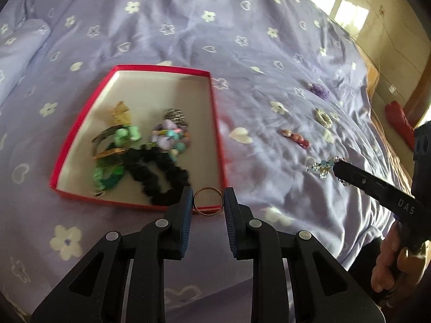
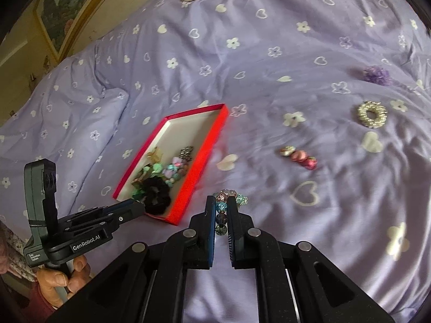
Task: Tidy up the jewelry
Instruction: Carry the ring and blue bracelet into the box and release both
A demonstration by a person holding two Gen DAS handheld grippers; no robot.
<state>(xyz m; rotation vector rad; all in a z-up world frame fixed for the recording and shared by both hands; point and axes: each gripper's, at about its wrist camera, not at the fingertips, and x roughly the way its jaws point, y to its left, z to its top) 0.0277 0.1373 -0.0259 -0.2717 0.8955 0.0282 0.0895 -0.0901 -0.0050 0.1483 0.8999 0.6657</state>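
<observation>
Pinching thin, stiff, slippery ring (image 1: 208, 201) by its rim w/ left gripper (image 1: 208, 202) at box (image 1: 212, 102) edge; right gripper (image 2: 221, 210) closing narrow on loose, light bead bracelet (image 2: 222, 206) on bed.

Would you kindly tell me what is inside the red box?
The red box holds a black scrunchie, green beads and pastel beads; anything beneath that pile is hidden.
</observation>
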